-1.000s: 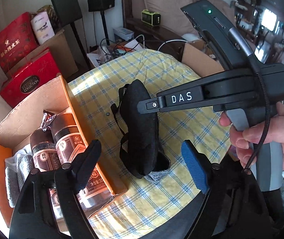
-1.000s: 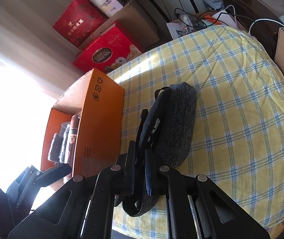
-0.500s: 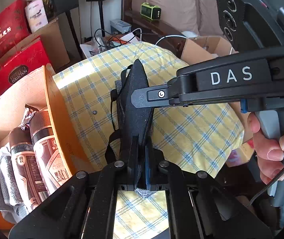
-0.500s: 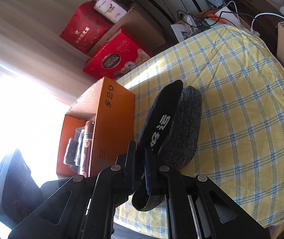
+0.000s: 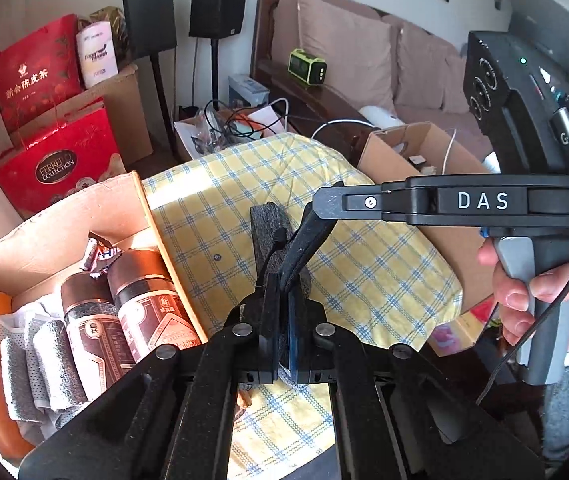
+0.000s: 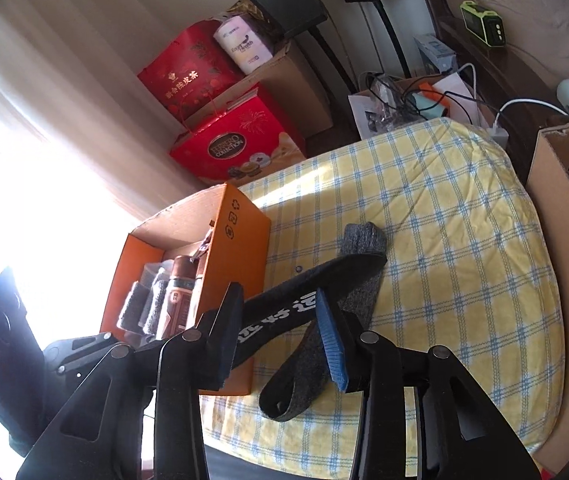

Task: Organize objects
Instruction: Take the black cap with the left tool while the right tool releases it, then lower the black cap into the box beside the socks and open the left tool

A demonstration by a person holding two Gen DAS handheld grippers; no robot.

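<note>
A dark grey sock-like slipper with a black sole (image 6: 316, 300) is lifted above the yellow checked cloth (image 6: 464, 240). My left gripper (image 5: 282, 320) is shut on its near end (image 5: 284, 264). My right gripper (image 6: 280, 320) is open, with the slipper's sole passing between its fingers; in the left wrist view its finger (image 5: 324, 208) sits beside the slipper's top edge. The orange cardboard box (image 5: 152, 216) stands just left of the slipper, holding two brown cans (image 5: 140, 308) and rolled grey cloths (image 5: 40, 364).
Red gift boxes (image 5: 56, 164), cardboard boxes and speakers stand behind the table. An open cardboard box (image 5: 400, 152) sits at the table's right edge, with a sofa behind. A hand (image 5: 544, 300) holds the right gripper's handle.
My right gripper has opened and let go of the slipper. My left gripper closed on it half a second ago and still holds it, now raised.
</note>
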